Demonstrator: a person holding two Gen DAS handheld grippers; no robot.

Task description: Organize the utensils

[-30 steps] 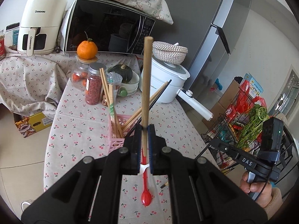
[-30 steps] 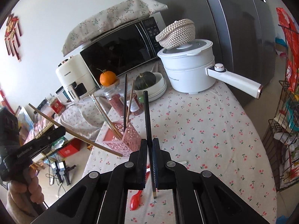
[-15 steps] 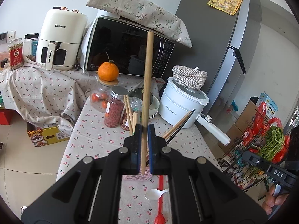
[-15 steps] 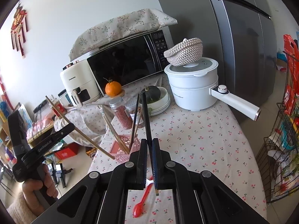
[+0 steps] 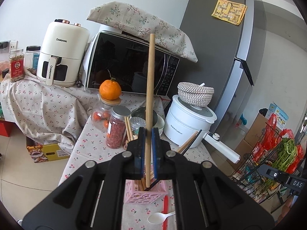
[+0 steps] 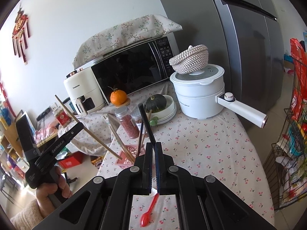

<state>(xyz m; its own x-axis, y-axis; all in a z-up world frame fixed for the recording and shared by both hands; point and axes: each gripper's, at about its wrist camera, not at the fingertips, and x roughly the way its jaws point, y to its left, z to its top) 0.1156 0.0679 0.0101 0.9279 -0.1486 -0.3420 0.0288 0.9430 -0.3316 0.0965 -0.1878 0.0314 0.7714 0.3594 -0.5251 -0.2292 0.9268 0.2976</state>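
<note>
While left gripper (image 5: 147, 143) pinches round wooden chopstick (image 5: 149, 99) | right gripper (image 6: 153, 159) pinches slim black chopstick (image 6: 145, 122)

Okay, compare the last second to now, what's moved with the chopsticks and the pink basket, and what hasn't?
The left gripper has carried its wooden chopstick over the pink basket, so the lower end now sits at the basket's mouth. The right gripper has lifted slightly with its black chopstick. Both stay shut on their chopsticks. The red spoon and white spoon still lie on the table.
</note>
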